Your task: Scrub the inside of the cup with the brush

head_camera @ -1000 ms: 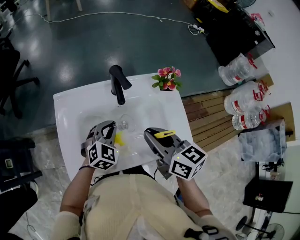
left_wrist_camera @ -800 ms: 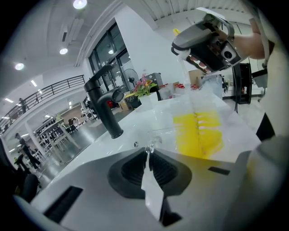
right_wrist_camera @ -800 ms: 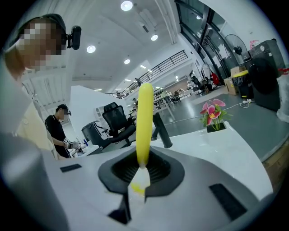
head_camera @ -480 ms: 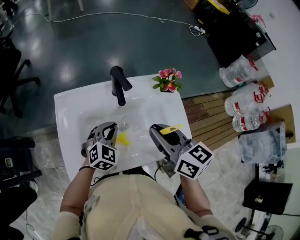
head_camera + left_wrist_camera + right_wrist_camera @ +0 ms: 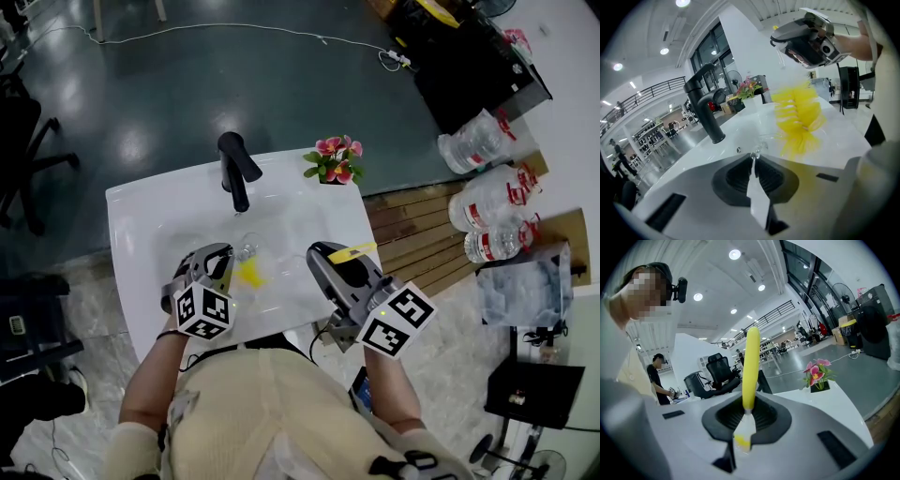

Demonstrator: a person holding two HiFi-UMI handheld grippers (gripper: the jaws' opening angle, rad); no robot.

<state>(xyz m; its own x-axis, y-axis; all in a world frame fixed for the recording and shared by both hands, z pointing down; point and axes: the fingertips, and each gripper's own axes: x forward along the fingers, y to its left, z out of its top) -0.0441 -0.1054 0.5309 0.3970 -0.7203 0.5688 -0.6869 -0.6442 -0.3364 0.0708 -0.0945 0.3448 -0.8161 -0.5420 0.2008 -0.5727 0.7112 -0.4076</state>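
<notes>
left gripper (image 5: 223, 261) pinching clear cup (image 5: 249, 249), right gripper (image 5: 325, 258) clamping yellow brush (image 5: 249, 274)

Sink (image 5: 131, 211) — back rim carries a black faucet (image 5: 236, 169) at centre and a flower pot (image 5: 333, 161) on the right corner; open bowl lies between them and left of the faucet. Front of bowl crowded: left gripper (image 5: 223, 256) with clear cup (image 5: 251, 247), right gripper (image 5: 323, 254), yellow brush (image 5: 248, 274) spanning the gap

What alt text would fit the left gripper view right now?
The left gripper pinches the rim of a clear cup over a white sink; a blurred yellow brush head hangs beyond it, the right gripper above. A black faucet stands left.
</notes>
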